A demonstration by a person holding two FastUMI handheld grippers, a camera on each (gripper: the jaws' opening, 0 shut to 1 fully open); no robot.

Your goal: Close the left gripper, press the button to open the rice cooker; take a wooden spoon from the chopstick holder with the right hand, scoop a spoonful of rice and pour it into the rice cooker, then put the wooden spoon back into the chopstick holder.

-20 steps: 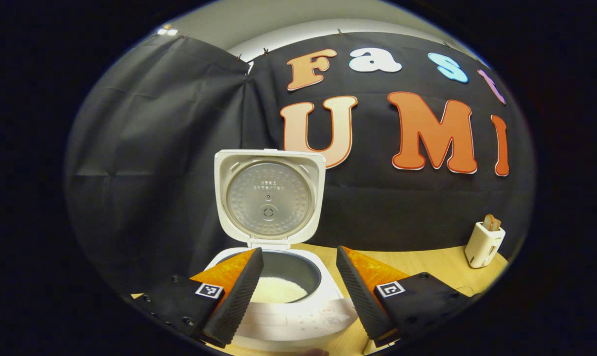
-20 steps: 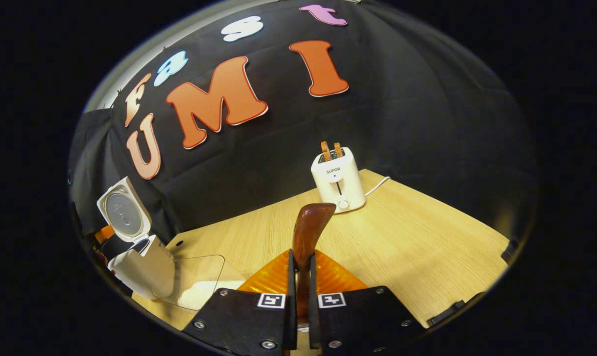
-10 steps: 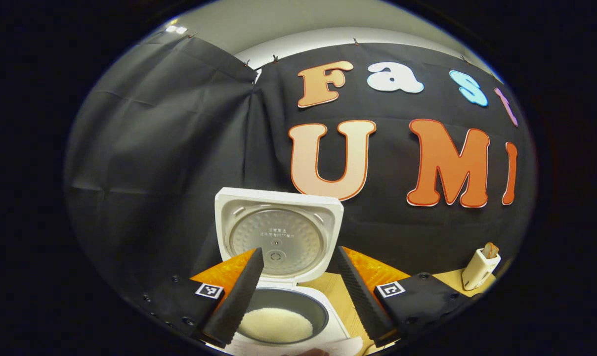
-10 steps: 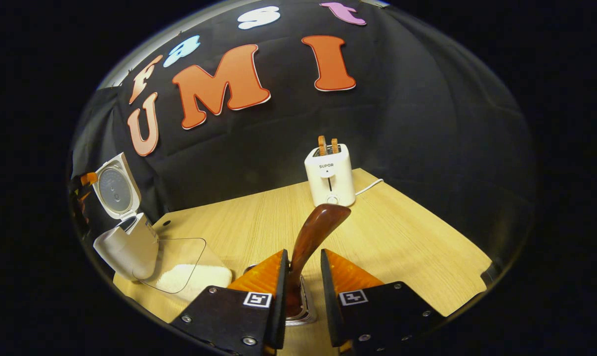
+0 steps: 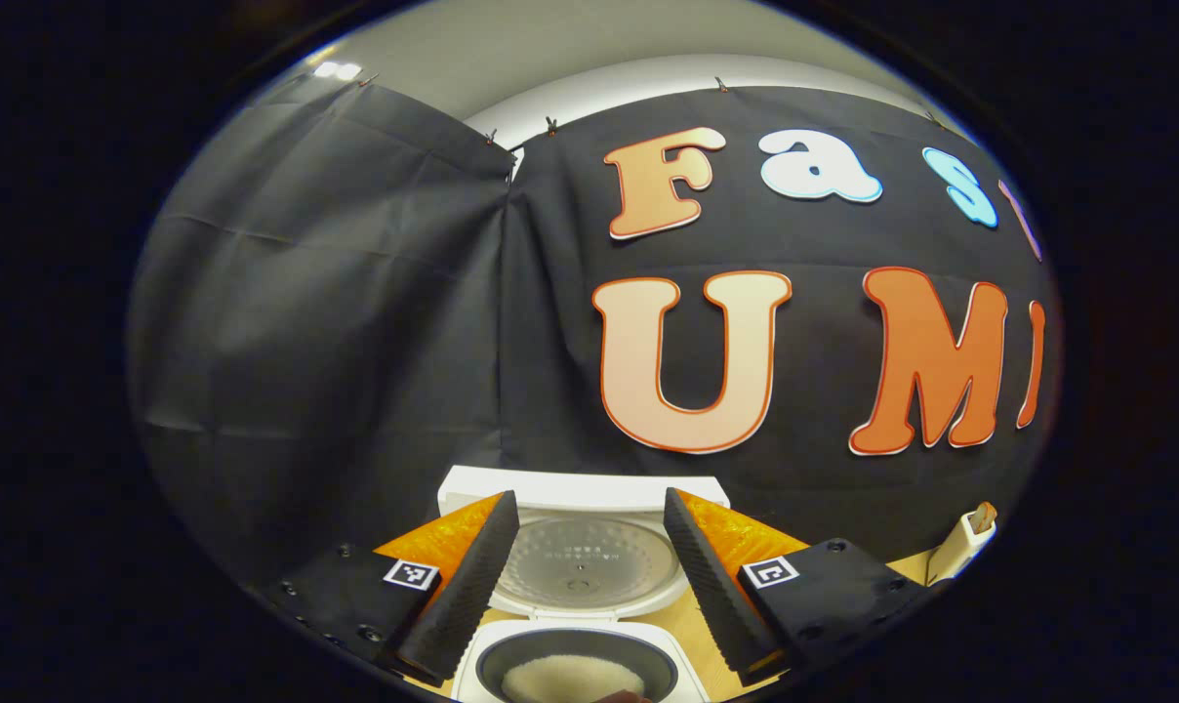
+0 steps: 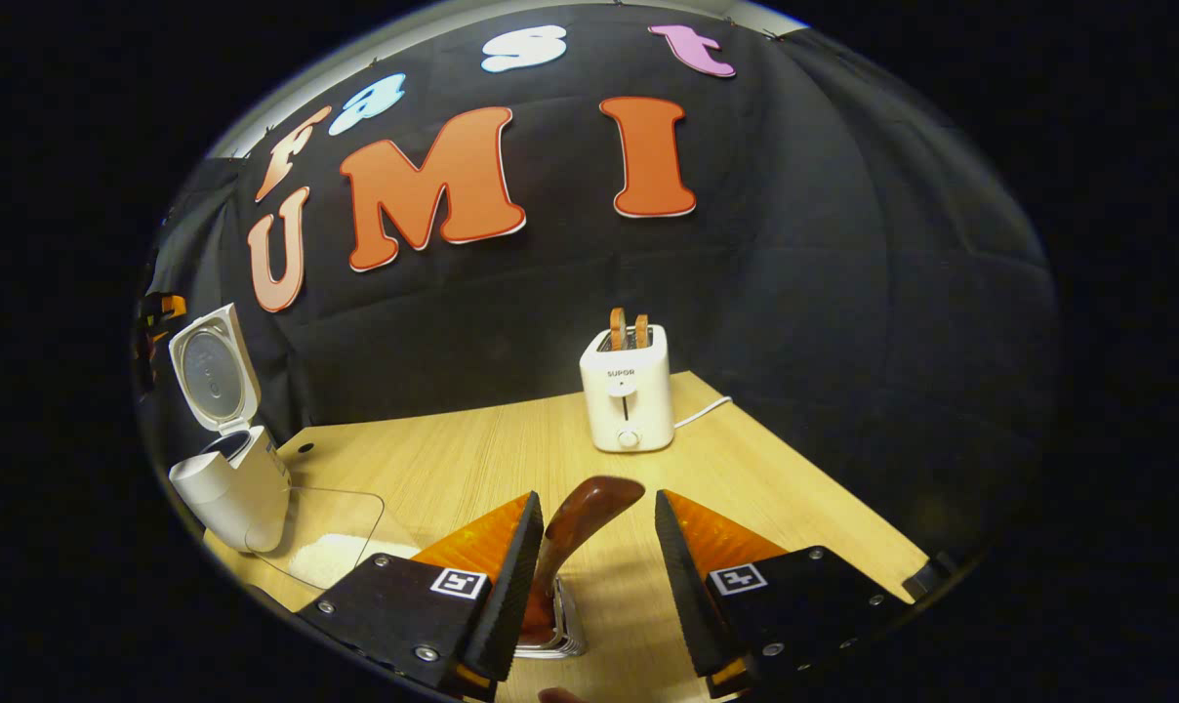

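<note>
The wooden spoon (image 6: 578,513) stands in the metal chopstick holder (image 6: 553,637), its bowl end up, leaning slightly. My right gripper (image 6: 595,498) is open around it, with a gap on both sides of the handle. The white rice cooker (image 6: 226,476) stands at the table's far left with its lid (image 6: 209,366) raised. In the left gripper view the rice cooker's lid (image 5: 582,558) and its pot with white rice (image 5: 572,674) lie low between the fingers. My left gripper (image 5: 588,494) is open and holds nothing, above and in front of the cooker.
A clear container of rice (image 6: 328,549) sits next to the cooker on the wooden table (image 6: 775,488). A white toaster (image 6: 627,392) with two slices stands at the back, its cord trailing right. The toaster (image 5: 960,547) also shows at the right edge of the left gripper view.
My right gripper has opened and let go of the spoon, which now stands in the holder, and has drawn back. My left gripper has tilted up, so the cooker sits lower in its view.
</note>
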